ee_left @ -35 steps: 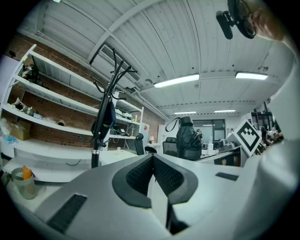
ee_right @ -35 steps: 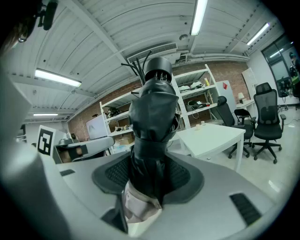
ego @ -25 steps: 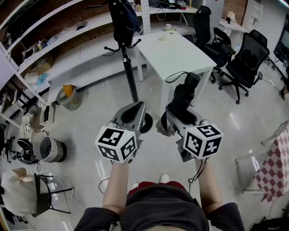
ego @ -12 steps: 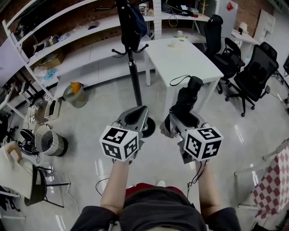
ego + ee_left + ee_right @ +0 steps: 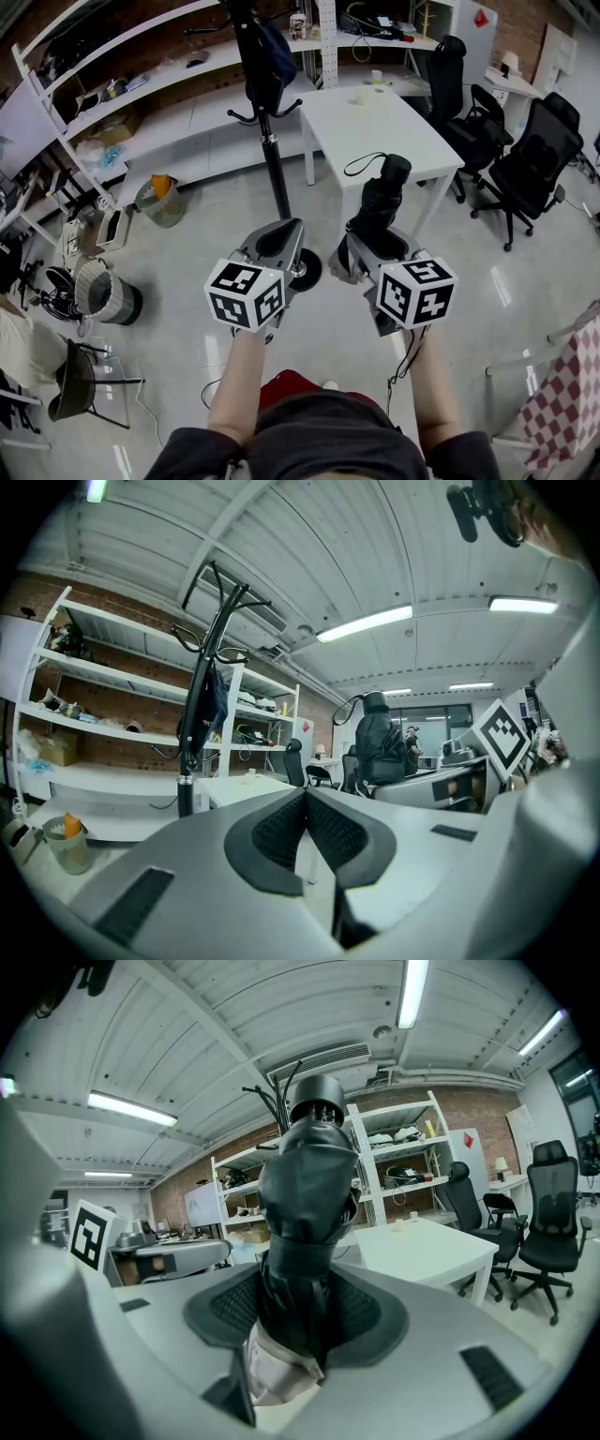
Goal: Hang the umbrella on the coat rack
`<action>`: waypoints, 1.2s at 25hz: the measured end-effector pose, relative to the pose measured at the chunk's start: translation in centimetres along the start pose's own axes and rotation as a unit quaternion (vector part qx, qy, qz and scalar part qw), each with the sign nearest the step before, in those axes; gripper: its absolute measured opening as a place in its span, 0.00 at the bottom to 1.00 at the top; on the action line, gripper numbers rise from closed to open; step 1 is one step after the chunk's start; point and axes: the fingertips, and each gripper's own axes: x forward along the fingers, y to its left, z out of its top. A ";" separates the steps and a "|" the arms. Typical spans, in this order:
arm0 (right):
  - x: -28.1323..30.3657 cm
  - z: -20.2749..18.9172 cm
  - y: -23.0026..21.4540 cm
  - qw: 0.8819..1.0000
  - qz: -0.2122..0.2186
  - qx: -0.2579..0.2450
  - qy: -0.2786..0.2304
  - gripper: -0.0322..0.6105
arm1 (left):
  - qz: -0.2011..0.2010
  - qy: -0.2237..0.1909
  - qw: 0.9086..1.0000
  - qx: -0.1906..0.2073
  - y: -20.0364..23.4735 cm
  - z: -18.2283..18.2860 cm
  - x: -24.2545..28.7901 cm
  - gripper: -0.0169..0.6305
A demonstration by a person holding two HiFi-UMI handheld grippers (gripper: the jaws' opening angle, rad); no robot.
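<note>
A folded black umbrella with a wrist loop at its handle end stands upright in my right gripper, which is shut on its lower part. In the right gripper view the umbrella fills the gap between the jaws, pale fabric showing at its bottom. My left gripper is shut with nothing in it, its pads pressed together. The black coat rack rises ahead of the left gripper, a dark garment on its upper hooks. The left gripper view shows the coat rack at left and the umbrella at right.
A white table stands just right of the rack, behind the umbrella. Black office chairs stand further right. White shelving runs along the brick wall. A waste bin and a fan heater sit on the floor at left.
The view has shifted slightly; the rack and table sit a little nearer and more central. Both grippers keep their pose, the umbrella still held upright.
</note>
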 end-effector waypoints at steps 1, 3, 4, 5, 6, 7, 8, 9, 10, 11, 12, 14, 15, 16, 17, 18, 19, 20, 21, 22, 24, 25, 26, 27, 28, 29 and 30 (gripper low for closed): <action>0.0 0.1 -0.2 1.000 0.001 -0.001 0.000 0.37 | 0.001 0.000 1.000 0.001 -0.1 0.1 0.3 0.04; 0.2 0.1 -0.7 1.000 0.002 0.001 0.000 0.37 | 0.002 0.002 1.000 0.002 -0.3 0.1 0.7 0.04; 0.4 0.1 -0.9 1.000 0.002 0.002 0.001 0.37 | 0.002 0.004 1.000 0.002 -0.3 0.0 1.0 0.04; 0.5 0.0 -1.0 1.000 0.003 0.003 0.002 0.37 | 0.004 0.005 1.000 0.002 -0.3 0.0 1.2 0.04; 0.7 0.0 -1.2 1.000 0.003 0.004 0.003 0.37 | 0.006 0.006 1.000 0.001 -0.2 -0.1 1.4 0.04; 0.8 -0.1 -1.3 1.000 0.004 0.003 0.004 0.37 | 0.007 0.006 1.000 0.000 -0.1 -0.1 1.6 0.04; 1.0 -0.1 -1.5 1.000 0.003 0.001 0.006 0.37 | 0.009 0.006 1.000 -0.002 0.0 0.0 1.8 0.04; 1.1 -0.1 -1.8 1.000 0.002 -0.002 0.007 0.37 | 0.009 0.006 1.000 -0.004 0.0 0.0 2.0 0.04; 1.2 -0.2 -2.0 1.000 0.000 -0.004 0.007 0.37 | 0.010 0.006 1.000 -0.003 0.1 0.0 2.2 0.04; 1.4 -0.3 -2.2 1.000 -0.003 -0.005 0.007 0.37 | 0.011 0.008 1.000 -0.002 0.2 -0.1 2.4 0.04; 1.7 -0.3 -2.5 1.000 -0.005 -0.006 0.007 0.37 | 0.013 0.009 1.000 0.000 0.3 -0.2 2.6 0.04; 2.4 -0.3 -2.7 1.000 -0.006 -0.004 0.008 0.37 | 0.015 0.011 1.000 0.001 0.9 -0.3 3.0 0.04; 2.8 -0.2 -2.8 1.000 -0.006 -0.004 0.008 0.37 | 0.016 0.012 1.000 0.001 1.3 -0.3 3.2 0.04; 3.3 -0.1 -2.9 1.000 -0.006 -0.005 0.009 0.37 | 0.016 0.012 1.000 0.000 1.7 -0.3 3.4 0.04; 3.8 0.0 -3.0 1.000 -0.006 -0.006 0.010 0.37 | 0.017 0.012 1.000 -0.001 2.1 -0.3 3.7 0.04; 4.3 0.1 -3.2 1.000 -0.006 -0.006 0.011 0.37 | 0.017 0.012 1.000 -0.003 2.6 -0.3 4.1 0.04; 4.9 0.1 -3.4 1.000 -0.006 -0.005 0.013 0.37 | 0.018 0.012 1.000 -0.005 3.1 -0.4 4.5 0.04; 5.4 0.1 -3.7 1.000 -0.006 -0.004 0.015 0.37 | 0.018 0.012 1.000 -0.007 3.5 -0.4 5.0 0.04; 5.9 0.1 -4.0 1.000 -0.005 -0.003 0.017 0.37 | 0.019 0.012 1.000 -0.009 4.0 -0.5 5.5 0.04; 6.5 0.1 -4.3 1.000 -0.005 -0.003 0.018 0.37 | 0.019 0.012 1.000 -0.011 4.4 -0.6 6.0 0.04; 7.8 0.2 -4.9 1.000 -0.006 -0.003 0.022 0.37 | 0.020 0.013 1.000 -0.013 5.4 -0.6 7.1 0.04; 8.5 0.3 -5.3 1.000 -0.007 -0.002 0.024 0.37 | 0.020 0.015 1.000 -0.014 6.0 -0.6 7.6 0.04; 9.2 0.4 -5.6 1.000 -0.007 -0.001 0.026 0.37 | 0.021 0.016 1.000 -0.014 6.5 -0.6 8.2 0.04; 10.0 0.6 -6.0 1.000 -0.007 0.001 0.028 0.37 | 0.022 0.018 0.999 -0.014 7.0 -0.6 8.7 0.04; 10.8 0.8 -6.3 1.000 -0.007 0.003 0.029 0.37 | 0.023 0.020 0.999 -0.014 7.6 -0.6 9.3 0.04; 11.6 1.0 -6.7 1.000 -0.006 0.004 0.030 0.37 | 0.024 0.020 0.999 -0.014 8.2 -0.5 9.9 0.04; 12.5 1.2 -7.0 1.000 -0.006 0.004 0.031 0.37 | 0.025 0.021 0.999 -0.013 8.9 -0.4 10.6 0.04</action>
